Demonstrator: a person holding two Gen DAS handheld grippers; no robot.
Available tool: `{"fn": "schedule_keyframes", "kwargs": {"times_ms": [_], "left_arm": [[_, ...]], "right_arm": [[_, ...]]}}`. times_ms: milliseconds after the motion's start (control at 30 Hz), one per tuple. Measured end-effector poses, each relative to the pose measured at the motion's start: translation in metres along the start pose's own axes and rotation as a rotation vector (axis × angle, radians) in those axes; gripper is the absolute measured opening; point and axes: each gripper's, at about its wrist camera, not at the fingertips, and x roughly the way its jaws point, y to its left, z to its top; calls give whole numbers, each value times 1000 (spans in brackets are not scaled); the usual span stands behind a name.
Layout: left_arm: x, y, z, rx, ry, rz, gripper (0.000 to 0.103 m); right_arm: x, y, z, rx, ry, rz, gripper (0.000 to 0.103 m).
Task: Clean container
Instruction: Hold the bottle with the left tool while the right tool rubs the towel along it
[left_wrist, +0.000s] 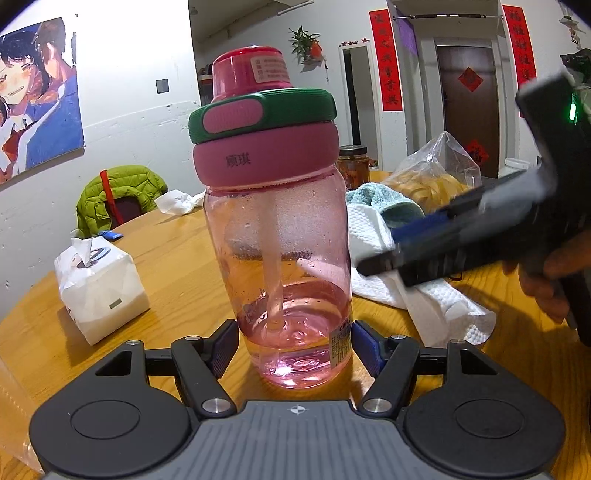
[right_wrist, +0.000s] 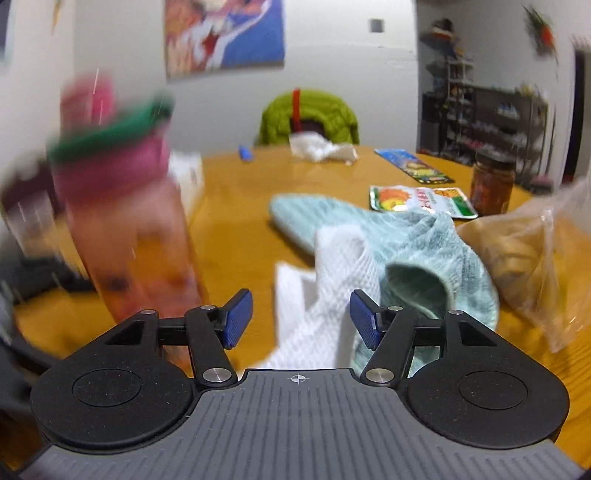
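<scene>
Standing upright on the wooden table (left_wrist: 177, 266), the clear pink plastic bottle (left_wrist: 291, 258) is clamped low between the left gripper's (left_wrist: 295, 345) ribbed blue pads. Right gripper (right_wrist: 301, 319) gapes empty over a waffle-textured white cloth (right_wrist: 332, 280).

Pink translucent plastic bottle with green lid ring (right_wrist: 122, 206) smeared by motion blur in right wrist view — label unreadable. Black right gripper (left_wrist: 373, 264) blurred in left wrist view, jaw state unclear there; holding hand (left_wrist: 550, 280) cut by frame edge.
</scene>
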Motion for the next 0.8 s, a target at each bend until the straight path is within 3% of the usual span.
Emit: {"fn": "schedule_keyframes", "kwargs": {"times_ms": [67, 233, 300, 333, 400, 500, 567, 600, 800], "left_arm": [[-1, 0, 0, 1, -2, 0, 65], [-2, -1, 0, 1, -3, -2, 65], [-4, -2, -1, -5, 0, -5, 65], [-4, -2, -1, -8, 0, -7, 65], [-5, -3, -2, -6, 0, -7, 65], [-6, -3, -2, -6, -2, -8, 65], [-5, -4, -2, -4, -4, -11, 64], [-5, -4, -2, -3, -6, -13, 64], [-6, -2, -2, -11, -7, -13, 64]], "right_arm": [[10, 7, -5, -62, 70, -58, 5], [12, 16, -10, -116, 88, -113, 5], [8, 10, -7, -42, 58, -89, 5], [3, 1, -5, 39, 24, -36, 5], [-10, -23, -1, 259, -72, 158, 5], [-20, -65, -8, 644, -223, 552, 5], [-11, -81, -18, 849, -263, 814, 5], [-5, -82, -21, 886, -246, 859, 5], [30, -67, -31, 877, 1, 692, 7]]}}
